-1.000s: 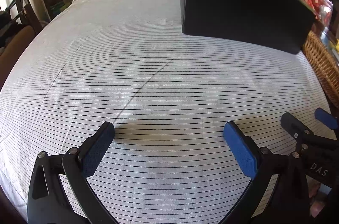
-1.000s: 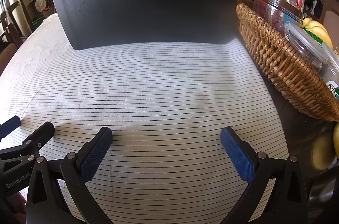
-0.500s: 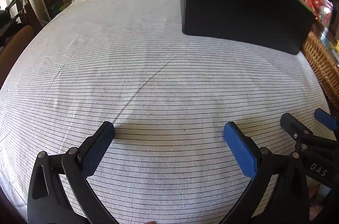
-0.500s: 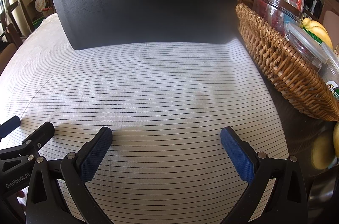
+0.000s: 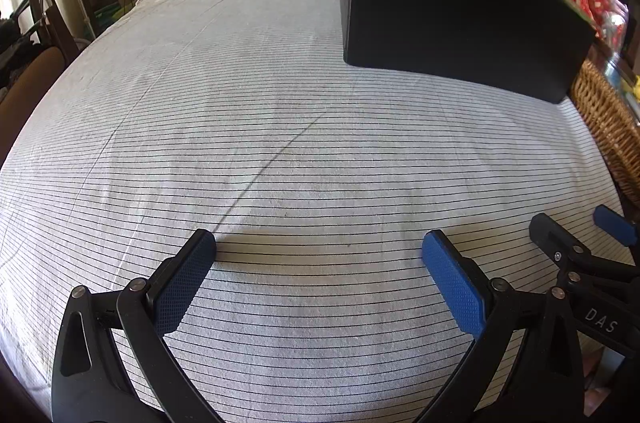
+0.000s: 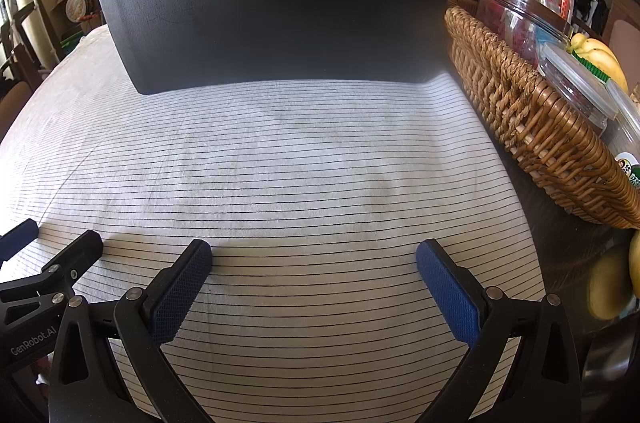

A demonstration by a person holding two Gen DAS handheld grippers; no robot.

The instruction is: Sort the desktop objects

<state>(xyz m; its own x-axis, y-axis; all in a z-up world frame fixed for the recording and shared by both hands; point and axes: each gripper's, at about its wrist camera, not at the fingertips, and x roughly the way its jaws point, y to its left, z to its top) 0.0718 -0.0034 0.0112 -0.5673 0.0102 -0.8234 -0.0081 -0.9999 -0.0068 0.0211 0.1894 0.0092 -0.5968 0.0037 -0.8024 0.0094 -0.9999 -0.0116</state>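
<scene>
"DAS" is printed in white on the right hand-held gripper, seen from the left wrist. "GenRobot.AI" is printed on the left hand-held gripper, seen from the right wrist. Snack-packet print is unreadable.

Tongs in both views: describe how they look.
Left tongs and right tongs match: black curved plastic arms with silver rivets, and textured blue pads at the tips. White lettering reads "DAS" on the right tongs, "GenRobot.AI" on the left.

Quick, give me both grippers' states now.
Left gripper: open, holding nothing.
Right gripper: open, holding nothing.
</scene>
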